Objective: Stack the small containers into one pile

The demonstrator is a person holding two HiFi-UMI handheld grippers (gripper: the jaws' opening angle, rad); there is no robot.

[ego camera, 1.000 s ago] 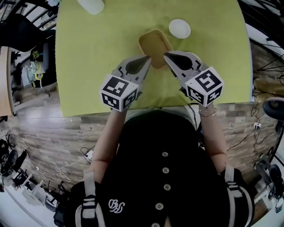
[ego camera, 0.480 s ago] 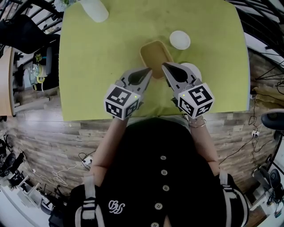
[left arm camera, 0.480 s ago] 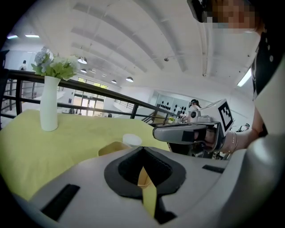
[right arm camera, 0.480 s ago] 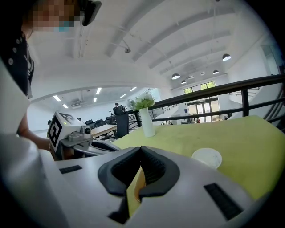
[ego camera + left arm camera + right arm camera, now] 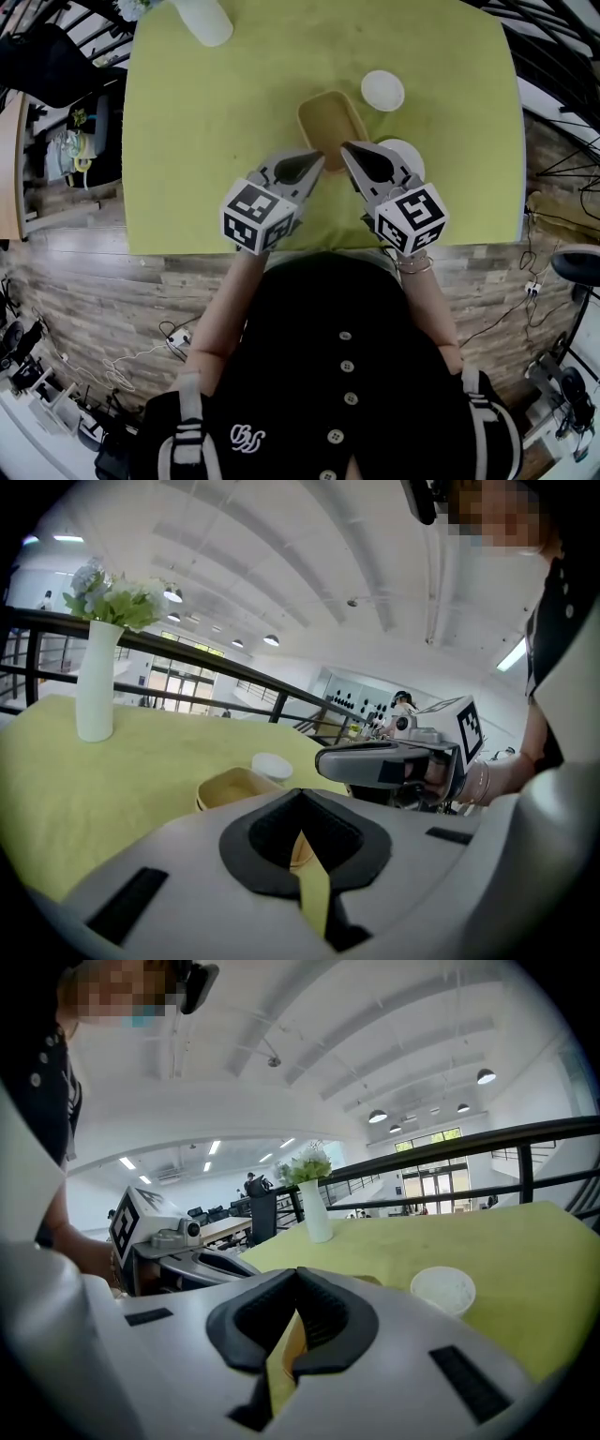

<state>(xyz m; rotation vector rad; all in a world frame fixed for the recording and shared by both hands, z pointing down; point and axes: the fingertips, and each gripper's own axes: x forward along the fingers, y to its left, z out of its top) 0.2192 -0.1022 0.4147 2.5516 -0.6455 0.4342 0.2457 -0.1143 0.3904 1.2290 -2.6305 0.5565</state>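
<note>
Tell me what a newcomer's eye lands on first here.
Two marker-cubed tools dominate the near middle of the head view: the left tool and right tool, both shut and empty, point side by side at the near end of a tan container. It sits on a bright yellow-green table, with a small white round container just beyond on the right and a white vase at the far left corner.
</note>
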